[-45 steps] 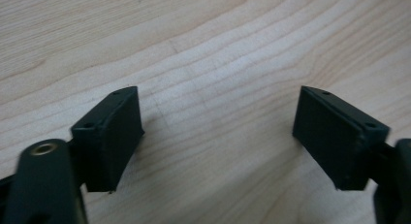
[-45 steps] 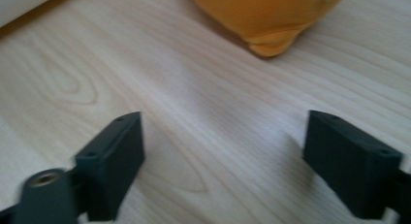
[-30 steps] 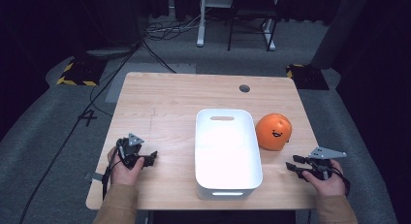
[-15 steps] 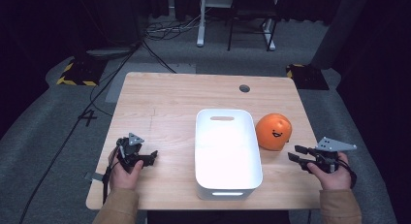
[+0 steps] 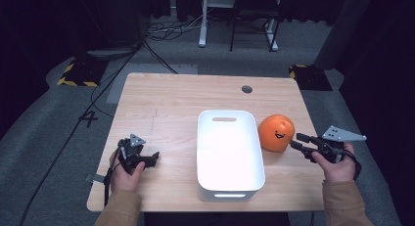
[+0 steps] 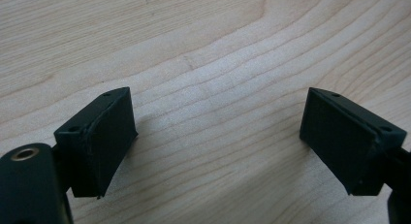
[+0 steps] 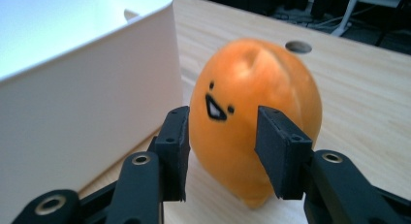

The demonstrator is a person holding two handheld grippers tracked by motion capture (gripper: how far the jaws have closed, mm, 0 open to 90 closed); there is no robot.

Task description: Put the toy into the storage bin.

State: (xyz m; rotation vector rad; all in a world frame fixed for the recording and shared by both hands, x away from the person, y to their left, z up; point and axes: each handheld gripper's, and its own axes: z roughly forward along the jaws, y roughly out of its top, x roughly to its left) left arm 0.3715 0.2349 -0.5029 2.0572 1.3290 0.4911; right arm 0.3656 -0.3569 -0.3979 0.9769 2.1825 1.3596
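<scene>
Right gripper (image 5: 298,142), jaws spread, sits just short of orange toy (image 5: 276,133) beside empty white bin (image 5: 229,155) near table's (image 5: 171,99) right edge; left gripper (image 5: 147,160) spread over bare wood.

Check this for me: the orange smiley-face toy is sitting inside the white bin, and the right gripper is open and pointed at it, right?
Not quite. The orange toy sits on the table beside the white bin, not inside, as the high view shows. The right gripper is open and pointed at it.
</scene>
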